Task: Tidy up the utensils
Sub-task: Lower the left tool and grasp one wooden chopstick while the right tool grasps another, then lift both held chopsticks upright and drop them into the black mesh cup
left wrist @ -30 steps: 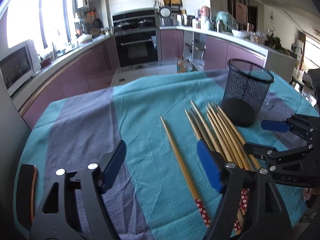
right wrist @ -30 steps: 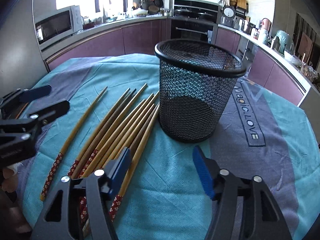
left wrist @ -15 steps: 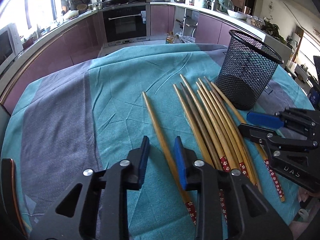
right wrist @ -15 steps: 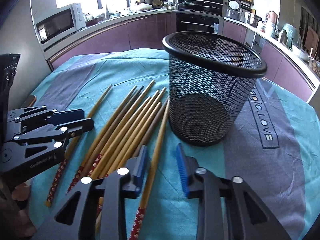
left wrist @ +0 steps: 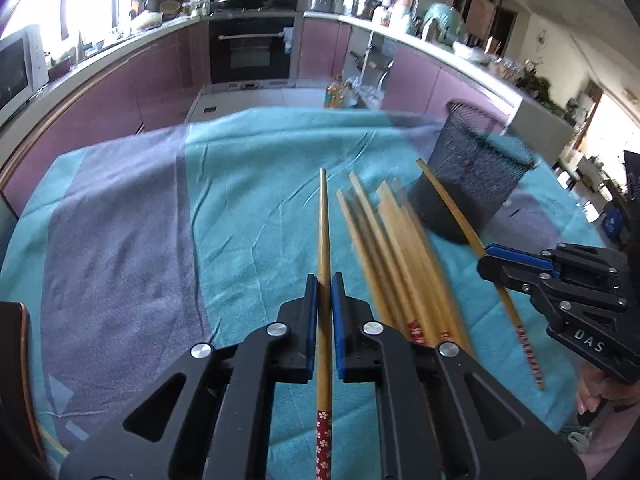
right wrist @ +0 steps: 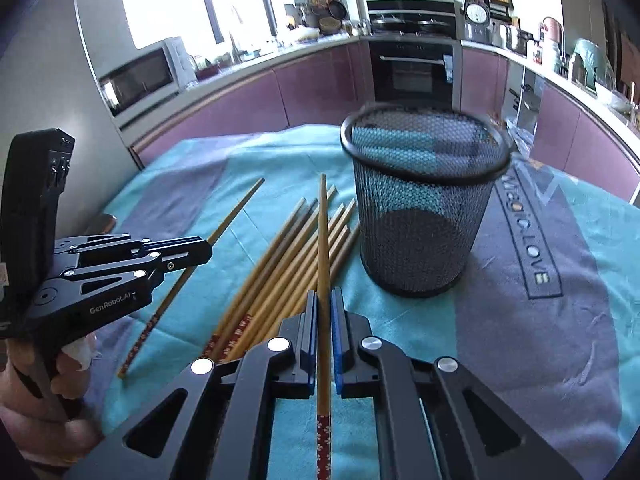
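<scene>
Left wrist view: our left gripper has just closed its fingers from wide open onto 1 chopstick, the lone one left of the loose bundle on the tabletop. Right wrist view: our right gripper has likewise just clamped 1 chopstick from the bundle's right edge, beside the mesh holder. With 2 sticks now secured, we judge lifting and dropping them into the holder comes next.

One mesh basket, two tongs, perhaps nine chopsticks.
</scene>
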### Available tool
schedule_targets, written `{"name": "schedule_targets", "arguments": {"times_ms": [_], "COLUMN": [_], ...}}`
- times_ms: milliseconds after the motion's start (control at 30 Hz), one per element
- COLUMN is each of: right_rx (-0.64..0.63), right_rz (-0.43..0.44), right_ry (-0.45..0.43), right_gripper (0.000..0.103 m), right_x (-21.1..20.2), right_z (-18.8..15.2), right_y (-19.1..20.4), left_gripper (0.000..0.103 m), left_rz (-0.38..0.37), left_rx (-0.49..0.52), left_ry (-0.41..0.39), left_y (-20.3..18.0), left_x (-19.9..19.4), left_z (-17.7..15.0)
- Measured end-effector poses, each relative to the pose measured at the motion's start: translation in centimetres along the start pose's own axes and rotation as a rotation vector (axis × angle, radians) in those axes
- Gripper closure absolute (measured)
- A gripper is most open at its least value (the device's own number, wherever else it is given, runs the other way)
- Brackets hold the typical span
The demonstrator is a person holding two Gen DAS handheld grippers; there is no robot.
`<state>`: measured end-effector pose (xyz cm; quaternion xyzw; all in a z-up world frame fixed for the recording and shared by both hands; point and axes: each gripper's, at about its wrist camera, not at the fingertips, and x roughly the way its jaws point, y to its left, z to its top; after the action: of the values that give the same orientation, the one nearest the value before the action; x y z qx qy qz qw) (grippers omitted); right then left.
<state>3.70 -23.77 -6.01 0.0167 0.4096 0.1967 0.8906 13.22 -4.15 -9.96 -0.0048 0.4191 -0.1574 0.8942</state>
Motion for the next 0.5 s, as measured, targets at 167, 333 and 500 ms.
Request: {"name": "schedule_targets", "arguments": {"times_ms": [167,333,500], "right_rx": [0.015,0.027,0.026], "right_rz": [0.055,0.092,0.116], "right_ry": [-0.093,-0.190,-0.271], "right_gripper": [0.097,0.097,0.097], "right_x": [-3.3,-6.2,-8.6], "right_z": [1.2,2.3,3.5], "right_y": [-0.5,-1.2,-1.8], "left_gripper": [0.095,0.095,0.095], "left_rz": [-0.084,-0.155,-0.212], "left_rx": [0.013,0.038,0.050], "left_ry": [-0.070,-0.133,-0.201], "left_y": [-0.4,-1.5,-2.3], "left_x": [-3.7,-7.1,-10.8], "left_z": [1.4,3.2,4.6]}}
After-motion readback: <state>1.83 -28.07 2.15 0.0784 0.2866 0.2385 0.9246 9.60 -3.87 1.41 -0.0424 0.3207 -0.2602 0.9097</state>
